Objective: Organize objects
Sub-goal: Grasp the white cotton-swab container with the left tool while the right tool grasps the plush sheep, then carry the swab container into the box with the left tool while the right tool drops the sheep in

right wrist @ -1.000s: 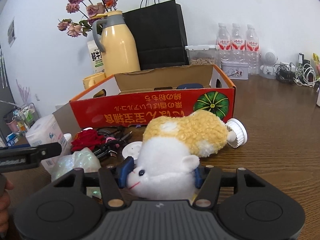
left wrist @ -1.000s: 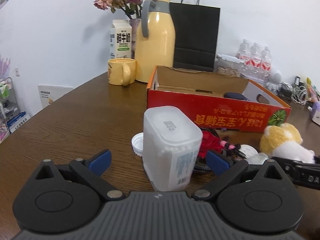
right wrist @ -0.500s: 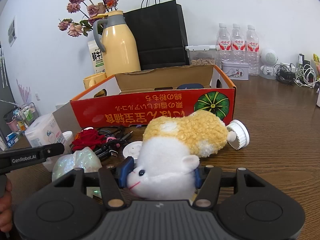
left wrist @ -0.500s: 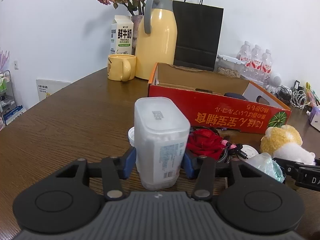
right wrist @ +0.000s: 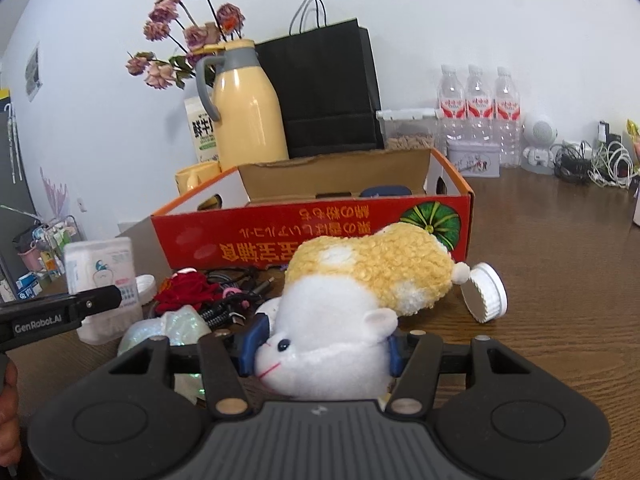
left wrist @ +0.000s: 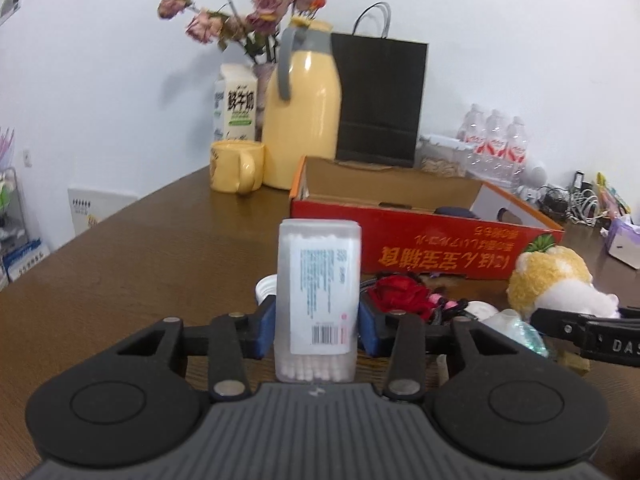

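the cotton swab box (left wrist: 318,300) is clamped upright by the just-closed left gripper (left wrist: 318,326); the red carton (left wrist: 420,232) lies beyond, far right. the plush toy (right wrist: 352,312) is held by the right gripper (right wrist: 320,350).

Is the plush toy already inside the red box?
No, the plush toy lies on the table in front of the red box, clamped by the right gripper.

Both cameras sit low over the wooden table (left wrist: 120,264), each looking forward along its own fingers toward the back wall at 12 o'clock. The left view is close behind a cotton swab box (left wrist: 318,300), the right close behind a plush toy (right wrist: 360,300). Both share the red cardboard box (left wrist: 424,240) and yellow jug (right wrist: 246,120).
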`<state>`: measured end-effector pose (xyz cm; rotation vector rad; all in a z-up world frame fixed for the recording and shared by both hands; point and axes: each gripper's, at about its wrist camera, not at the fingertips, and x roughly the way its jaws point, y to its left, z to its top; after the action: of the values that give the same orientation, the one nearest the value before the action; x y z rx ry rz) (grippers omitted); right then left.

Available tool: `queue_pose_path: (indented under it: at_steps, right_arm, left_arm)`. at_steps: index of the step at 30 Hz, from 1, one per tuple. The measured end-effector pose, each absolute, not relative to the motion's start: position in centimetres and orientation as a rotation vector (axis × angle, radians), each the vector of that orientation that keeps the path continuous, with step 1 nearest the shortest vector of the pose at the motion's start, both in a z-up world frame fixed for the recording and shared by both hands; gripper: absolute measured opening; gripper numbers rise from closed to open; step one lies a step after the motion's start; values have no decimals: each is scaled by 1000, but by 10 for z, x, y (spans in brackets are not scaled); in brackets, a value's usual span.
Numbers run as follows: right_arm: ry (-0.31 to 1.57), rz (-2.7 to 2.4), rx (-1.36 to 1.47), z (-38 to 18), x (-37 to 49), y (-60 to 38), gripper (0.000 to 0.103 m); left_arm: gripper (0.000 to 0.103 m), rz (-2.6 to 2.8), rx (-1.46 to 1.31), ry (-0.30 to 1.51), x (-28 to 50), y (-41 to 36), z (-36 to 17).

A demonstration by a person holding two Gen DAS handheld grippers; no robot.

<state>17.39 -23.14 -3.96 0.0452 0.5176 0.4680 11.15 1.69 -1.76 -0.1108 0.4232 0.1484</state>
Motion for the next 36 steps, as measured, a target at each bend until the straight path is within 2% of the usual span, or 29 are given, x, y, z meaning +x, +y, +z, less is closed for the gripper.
queue_pose_path:
  at_steps: [21,30,36]
  right_arm:
    - [418,505,43,-13,167,-226,55]
    - [317,514,30,28,210,-200,55]
    - [321,509,24,39,263,-175,55]
  left_arm:
    - [41,78,-111,328,109,18,33]
    - [41,84,-122,239,165,11,64]
    - [41,88,-135,257,221,7,70]
